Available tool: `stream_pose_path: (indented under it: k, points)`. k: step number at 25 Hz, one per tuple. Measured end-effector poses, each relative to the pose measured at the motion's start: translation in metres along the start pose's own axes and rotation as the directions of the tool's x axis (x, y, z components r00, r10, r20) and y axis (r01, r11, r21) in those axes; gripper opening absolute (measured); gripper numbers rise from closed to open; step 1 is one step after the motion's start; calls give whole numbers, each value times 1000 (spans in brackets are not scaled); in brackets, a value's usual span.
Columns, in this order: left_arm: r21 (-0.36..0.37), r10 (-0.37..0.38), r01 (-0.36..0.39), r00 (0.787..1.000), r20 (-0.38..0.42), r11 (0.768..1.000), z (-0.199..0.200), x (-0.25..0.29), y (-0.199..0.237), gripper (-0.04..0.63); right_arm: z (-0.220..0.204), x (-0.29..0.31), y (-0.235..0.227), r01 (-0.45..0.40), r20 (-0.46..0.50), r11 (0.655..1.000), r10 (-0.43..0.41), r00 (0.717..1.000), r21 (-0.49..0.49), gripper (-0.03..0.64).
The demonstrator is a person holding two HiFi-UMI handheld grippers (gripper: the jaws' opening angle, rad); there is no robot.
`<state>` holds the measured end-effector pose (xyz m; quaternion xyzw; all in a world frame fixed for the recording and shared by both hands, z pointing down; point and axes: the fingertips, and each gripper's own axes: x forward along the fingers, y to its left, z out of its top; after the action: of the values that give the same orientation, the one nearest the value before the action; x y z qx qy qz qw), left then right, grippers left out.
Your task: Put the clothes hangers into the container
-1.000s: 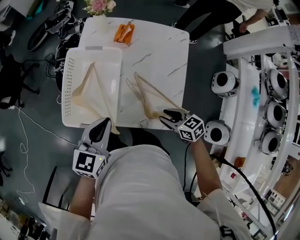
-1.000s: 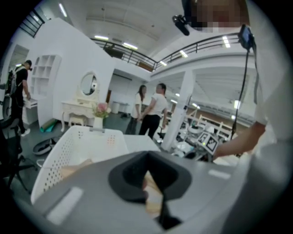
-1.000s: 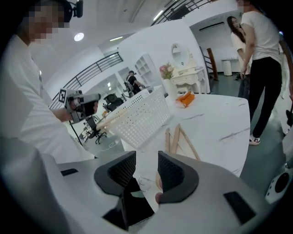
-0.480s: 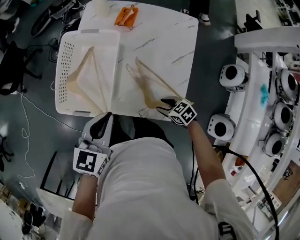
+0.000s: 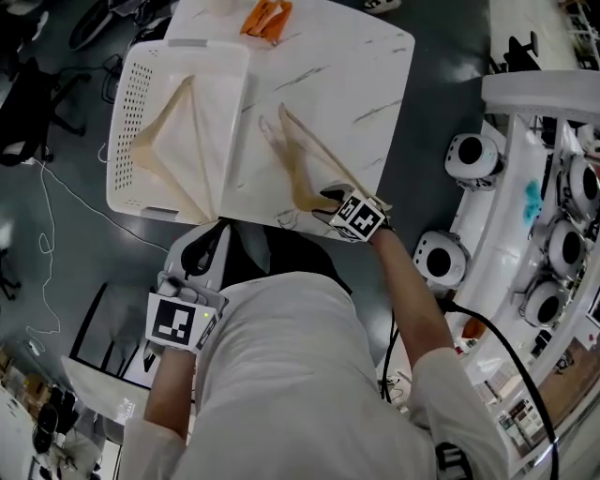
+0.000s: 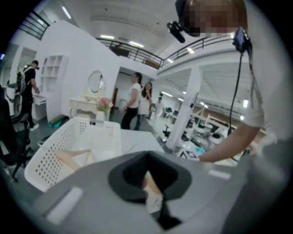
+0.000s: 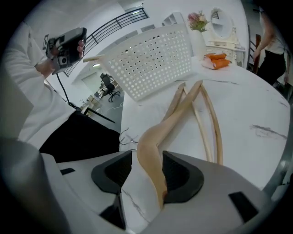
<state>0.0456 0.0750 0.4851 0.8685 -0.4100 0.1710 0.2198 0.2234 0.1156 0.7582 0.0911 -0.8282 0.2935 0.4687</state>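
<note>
A white perforated basket (image 5: pixel 131 103) (image 6: pixel 50 160) (image 7: pixel 155 59) stands on the left of the white marble table (image 5: pixel 356 84). One pale wooden hanger (image 5: pixel 178 141) (image 6: pixel 68 157) lies inside it, one arm reaching over the near rim. Two more hangers (image 5: pixel 305 173) (image 7: pixel 183 109) lie side by side on the table. My right gripper (image 5: pixel 333 197) (image 7: pixel 146 171) is at the table's near edge. Its jaws have just been opening and stand on either side of one hanger's shoulder with a gap. My left gripper (image 5: pixel 217 236) (image 6: pixel 149 178) hovers below the basket's near rim, tips together.
An orange object (image 5: pixel 267 17) (image 7: pixel 215 61) lies at the table's far edge beside a vase of flowers (image 7: pixel 198 20). Round white devices (image 5: pixel 473 155) on a white frame stand close on the right. Cables and chairs are on the dark floor at left. People stand far behind.
My right gripper has come down and tipped toward the tabletop, onto the near hanger's shoulder, and its jaws have widened. The left gripper has shifted only slightly.
</note>
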Motion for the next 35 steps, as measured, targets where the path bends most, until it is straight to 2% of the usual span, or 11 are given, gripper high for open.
stream_pose_path:
  k: [7,13,17,20,25,35]
  points:
    - [-24,27,-27,1000,-6,999,-8,-3,2,0,-12,21,3,-28,-80,996,22,997,-80,204]
    - [-38,47,-47,999,-10,998,-13,-7,5,0,-16,33,-1,10,-137,979,-39,990,-203,207]
    - [-59,55,-56,998,-17,997,-19,-6,7,0,-17,33,-2,9,-135,972,-41,990,-233,193]
    - [-61,52,-53,999,-17,997,-19,-5,5,0,-11,30,2,-9,-108,977,-14,994,-213,183]
    - [-57,52,-53,999,-8,997,-15,-5,6,0,8,18,8,-31,-7,992,30,1000,-123,179]
    - [-48,60,-59,998,20,997,-2,-3,8,0,37,-18,10,-113,142,993,110,984,17,178]
